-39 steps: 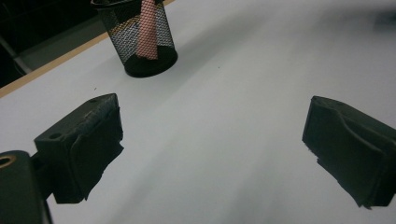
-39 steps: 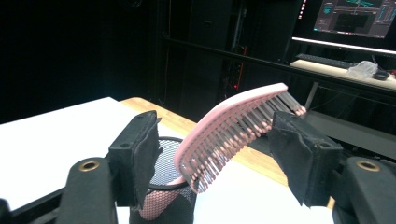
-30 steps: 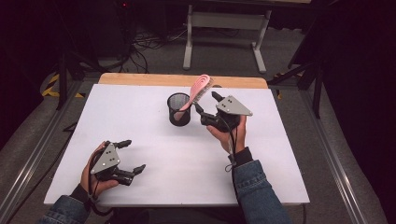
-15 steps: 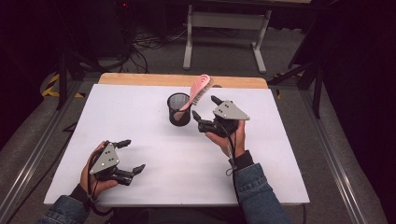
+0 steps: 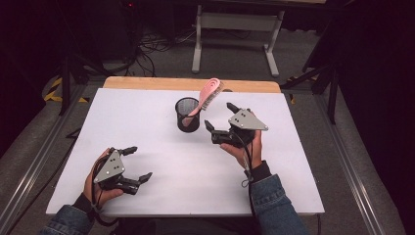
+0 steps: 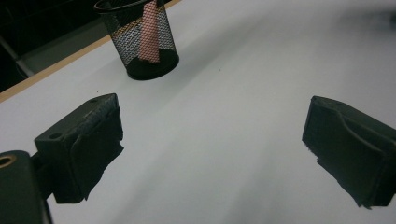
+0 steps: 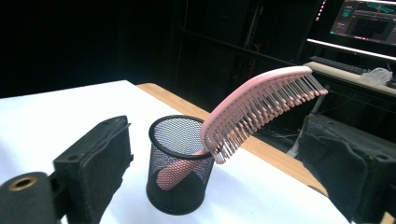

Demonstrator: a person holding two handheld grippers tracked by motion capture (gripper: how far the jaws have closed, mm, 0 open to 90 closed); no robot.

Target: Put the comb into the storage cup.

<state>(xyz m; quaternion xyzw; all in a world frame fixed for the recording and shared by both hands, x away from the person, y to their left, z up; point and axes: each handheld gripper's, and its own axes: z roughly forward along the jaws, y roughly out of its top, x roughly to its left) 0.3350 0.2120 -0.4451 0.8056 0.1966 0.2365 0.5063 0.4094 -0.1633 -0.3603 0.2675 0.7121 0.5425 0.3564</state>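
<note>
A black mesh cup (image 5: 188, 114) stands upright near the back middle of the white table (image 5: 147, 132). A pink hairbrush (image 5: 205, 97) rests in it handle down, its bristled head leaning out to the right over the rim. My right gripper (image 5: 219, 116) hovers just right of the cup, open, nothing between its jaws; its own view frames the cup (image 7: 180, 164) and the brush (image 7: 261, 105). My left gripper (image 5: 138, 163) is held low near the front left corner, open and empty. Its view looks across bare table to the cup (image 6: 138, 38).
A wooden strip (image 5: 147, 83) runs along the table's far edge. Behind it are floor cables (image 5: 161, 41) and a grey stand's legs (image 5: 235, 29). Metal rails (image 5: 352, 166) flank the table. A lit monitor (image 7: 369, 21) sits in the dark background.
My right gripper has drawn back a little toward the front right, away from the cup and brush, staying open. The left gripper, cup and brush have kept still.
</note>
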